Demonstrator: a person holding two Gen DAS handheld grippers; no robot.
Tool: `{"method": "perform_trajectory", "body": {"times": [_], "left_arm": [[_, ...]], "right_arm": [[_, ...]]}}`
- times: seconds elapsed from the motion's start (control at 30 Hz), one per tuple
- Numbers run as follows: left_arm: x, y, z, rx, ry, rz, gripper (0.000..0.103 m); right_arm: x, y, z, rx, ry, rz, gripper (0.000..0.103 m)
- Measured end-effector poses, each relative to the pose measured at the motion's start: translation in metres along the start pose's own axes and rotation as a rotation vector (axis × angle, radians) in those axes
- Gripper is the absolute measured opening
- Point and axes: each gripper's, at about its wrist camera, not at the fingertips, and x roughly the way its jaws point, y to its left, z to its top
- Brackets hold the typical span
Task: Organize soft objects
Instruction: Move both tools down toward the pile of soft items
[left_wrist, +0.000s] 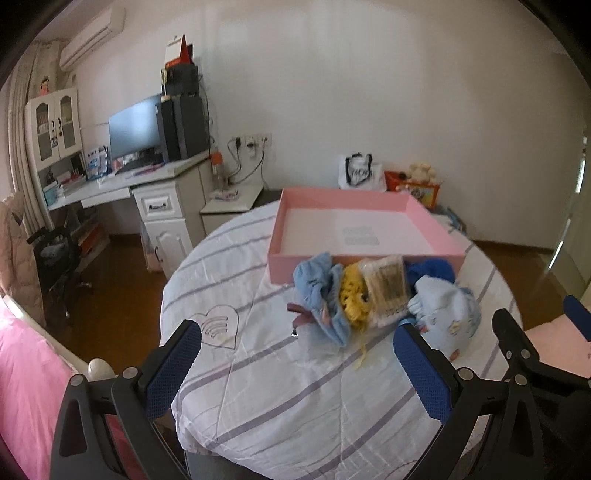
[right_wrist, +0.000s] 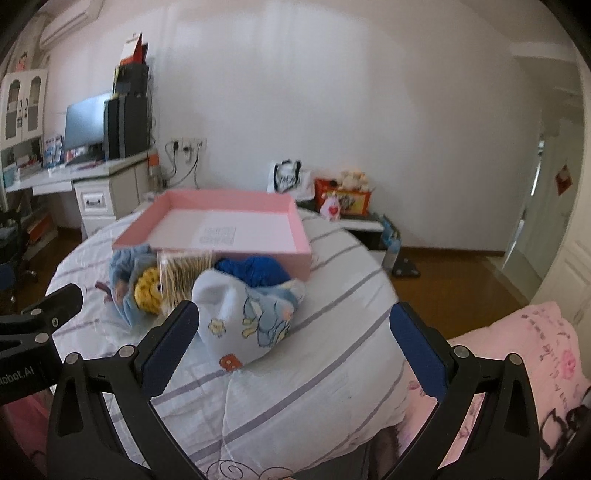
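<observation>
At the bottom of the left wrist view, the left gripper (left_wrist: 297, 365) spreads its black arms wide, its blue dimpled pads holding nothing. The right gripper (right_wrist: 294, 354) fills the bottom of the right wrist view the same way, jaws wide and empty. Both hover above a rounded white quilt (left_wrist: 280, 387) with pale purple stripes and a stitched heart outline.

Just past the fingers, in the middle of each frame, lies a heap of soft objects. Nearest the right gripper is a light blue cloth (right_wrist: 243, 321) printed with a cartoon animal, rumpled into a mound. Behind it sits a dark blue knitted piece (right_wrist: 255, 271), pressed against the front wall of the box. Toward the centre is a crinkly clear packet (left_wrist: 386, 290) of beige contents, then a yellow crocheted item (left_wrist: 354, 295) with loose yarn trailing, and a fluffy light blue fabric piece (left_wrist: 321, 291) with a brown ribbon.

Directly behind the heap stands a shallow pink rectangular box (left_wrist: 365, 264) with a white floor bearing a blurred printed label.

Farther back, upper left of both frames, a white desk (left_wrist: 122, 181) carries a dark monitor (left_wrist: 135, 127). A white tote bag (left_wrist: 356, 173) and a plush toy (left_wrist: 421, 171) sit against the far wall.
</observation>
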Motion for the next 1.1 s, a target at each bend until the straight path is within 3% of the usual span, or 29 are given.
{"method": "perform_trajectory", "body": {"times": [0.33,0.6,0.7,0.77,0.93,1.1], "left_arm": [[0.024,0.004,0.004,-0.008,0.075,-0.023,0.103],[0.048,0.022,0.005,-0.038,0.126,-0.008,0.103],[0.059,0.029,0.005,-0.048,0.155,-0.022,0.103],[0.069,0.033,0.005,-0.048,0.175,-0.03,0.103],[0.09,0.048,0.005,-0.087,0.218,-0.04,0.103],[0.107,0.064,0.003,-0.124,0.27,-0.097,0.103]], "right_arm": [[0.028,0.003,-0.008,0.003,0.091,0.032,0.103],[0.04,0.009,-0.012,0.049,0.114,0.139,0.103],[0.05,0.016,-0.014,0.047,0.131,0.135,0.103],[0.056,0.021,-0.015,0.041,0.137,0.118,0.094],[0.078,0.029,-0.016,0.035,0.185,0.085,0.086],[0.095,0.03,-0.012,0.036,0.202,0.056,0.085]]}}
